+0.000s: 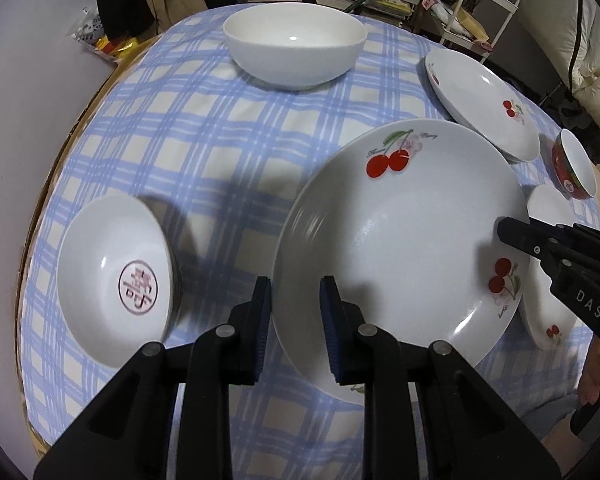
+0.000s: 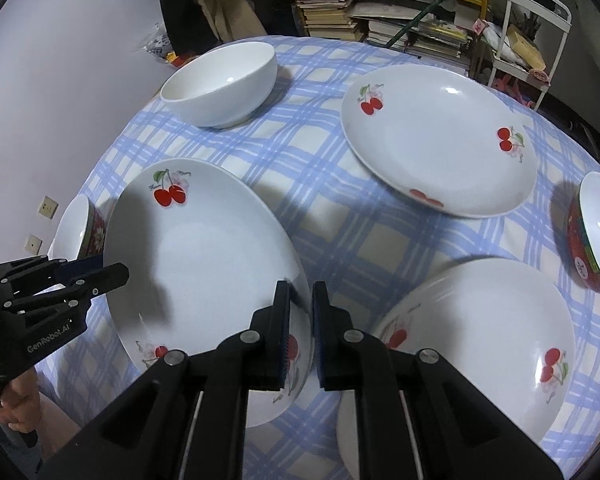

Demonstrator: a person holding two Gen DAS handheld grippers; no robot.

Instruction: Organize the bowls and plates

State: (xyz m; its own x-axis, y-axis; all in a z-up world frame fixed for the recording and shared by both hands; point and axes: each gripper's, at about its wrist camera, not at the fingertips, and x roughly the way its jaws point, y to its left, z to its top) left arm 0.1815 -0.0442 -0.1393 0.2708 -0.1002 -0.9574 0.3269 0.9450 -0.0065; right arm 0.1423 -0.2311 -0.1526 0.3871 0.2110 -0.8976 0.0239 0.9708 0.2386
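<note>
The left gripper (image 1: pixel 296 320) clamps the near-left rim of the big cherry plate (image 1: pixel 400 240), one blue pad inside the rim and one outside. The right gripper (image 2: pixel 301 328) pinches the opposite rim of the same plate, its pads nearly together on the thin edge, so the plate is held between both tools and sits tilted above the blue checked tablecloth (image 1: pixel 220 152). Just beside it on the left lies a small bowl with a red emblem (image 1: pixel 118 272). A second cherry plate (image 2: pixel 472 360) lies under the right gripper's side, a third cherry plate (image 2: pixel 440 140) farther back, near a plain white bowl (image 2: pixel 220 84). A red-sided bowl (image 2: pixel 598 232) stands at the right edge.
</note>
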